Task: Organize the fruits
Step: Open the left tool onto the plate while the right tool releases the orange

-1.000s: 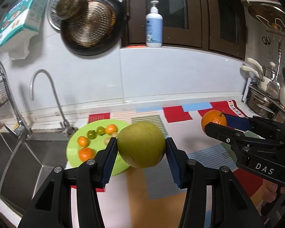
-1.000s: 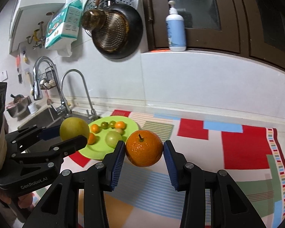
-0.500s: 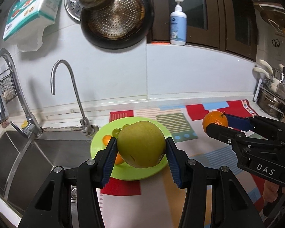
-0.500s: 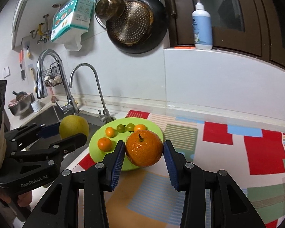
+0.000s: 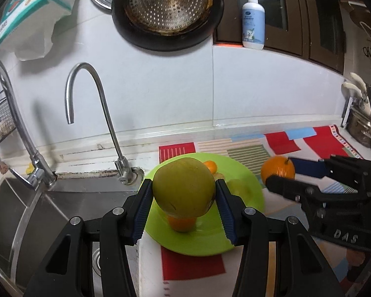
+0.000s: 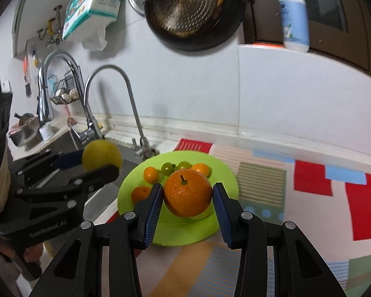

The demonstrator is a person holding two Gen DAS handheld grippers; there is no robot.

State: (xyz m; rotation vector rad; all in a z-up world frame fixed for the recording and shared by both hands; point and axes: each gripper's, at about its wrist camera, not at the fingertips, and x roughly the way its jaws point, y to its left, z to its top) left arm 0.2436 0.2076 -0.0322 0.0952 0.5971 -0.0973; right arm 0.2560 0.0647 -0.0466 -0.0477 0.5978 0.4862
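Note:
My left gripper point(image 5: 184, 193) is shut on a yellow-green pear point(image 5: 184, 185) and holds it above the near left part of the lime green plate point(image 5: 244, 173). My right gripper point(image 6: 188, 198) is shut on an orange point(image 6: 187, 193) with a short stem, over the same plate point(image 6: 225, 170). In the right wrist view the plate carries small oranges point(image 6: 150, 174), green grapes point(image 6: 167, 168) and a pale green fruit mostly hidden behind the held orange. The left gripper point(image 6: 99, 165) with the pear point(image 6: 102, 154) shows at the left, the right gripper point(image 5: 282, 175) with the orange point(image 5: 277, 170) at the right.
The plate sits on a patchwork mat point(image 6: 309, 198) beside a steel sink point(image 5: 24, 205) with two taps point(image 5: 96, 113). A pan point(image 5: 168, 10) hangs on the white wall, a soap bottle point(image 5: 253, 22) stands on the ledge, and pots point(image 5: 358, 126) are at the far right.
Both grippers have moved left and slightly down toward the sink end, each still holding its fruit. The plate has come from ahead-left to directly under them.

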